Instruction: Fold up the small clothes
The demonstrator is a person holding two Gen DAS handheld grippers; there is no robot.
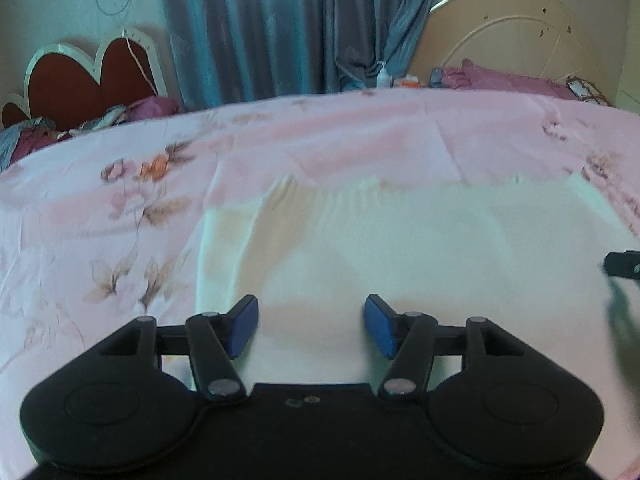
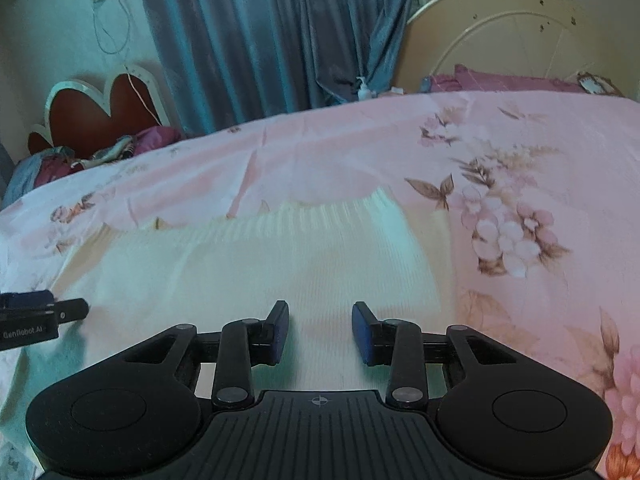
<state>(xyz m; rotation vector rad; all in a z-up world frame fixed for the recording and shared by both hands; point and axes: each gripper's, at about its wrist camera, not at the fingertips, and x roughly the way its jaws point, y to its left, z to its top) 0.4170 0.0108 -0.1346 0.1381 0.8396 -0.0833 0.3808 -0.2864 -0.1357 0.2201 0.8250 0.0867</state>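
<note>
Both claws hang over the near part of a cream knitted garment (image 2: 256,276) spread flat on the bed, and both are parted with nothing between the pads: the left gripper (image 1: 311,328) stands fairly wide, the right gripper (image 2: 320,332) somewhat narrower, and under each only bare knit shows (no pinch of fabric is lifted in either view). They sit side by side across the garment's width, the left one's tip just visible at the left rim of the right wrist view, which looks like the stance for taking two points of the near edge at once so that the cloth can be carried over evenly. Beyond the grippers the knit runs away to a ribbed band at its far edge, lying smooth and square, probably laid out that way so a fold lands straight. It rests on the pink floral bedsheet (image 2: 520,152), nearer the bed's near edge than its far one. Past the far edge hangs a blue curtain (image 1: 280,28), with a heart-shaped headboard (image 1: 88,76) off to the left corner.
</note>
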